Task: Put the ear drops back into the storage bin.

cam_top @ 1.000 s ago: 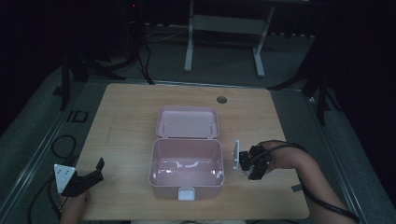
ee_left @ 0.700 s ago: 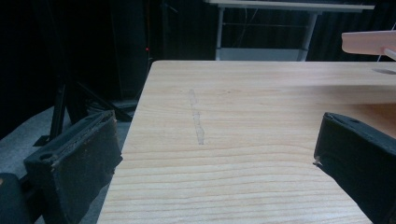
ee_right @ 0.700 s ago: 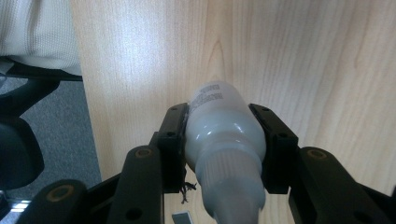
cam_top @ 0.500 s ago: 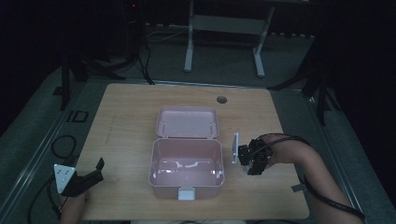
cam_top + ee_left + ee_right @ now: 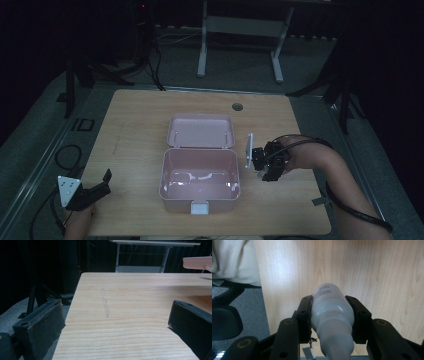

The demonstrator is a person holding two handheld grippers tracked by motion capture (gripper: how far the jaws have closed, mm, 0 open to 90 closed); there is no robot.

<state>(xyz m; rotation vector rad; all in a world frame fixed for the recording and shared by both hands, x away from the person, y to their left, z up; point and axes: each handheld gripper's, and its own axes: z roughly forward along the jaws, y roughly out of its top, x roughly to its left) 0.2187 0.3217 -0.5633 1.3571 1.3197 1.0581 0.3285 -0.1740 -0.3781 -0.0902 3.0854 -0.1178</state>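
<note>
- The white bottle [image 5: 332, 315] is clamped between both jaws of the right gripper [image 5: 267, 161], above the bench [image 5: 135, 130] just right of the open pink box [image 5: 200, 172]
- It is perhaps tilted; the high view is too dark to tell
- The smooth round body may slip if the squeeze loosens, or knock the box wall when it goes in
- The left gripper [image 5: 90, 192] rests released at the near left corner, holding nothing
</note>
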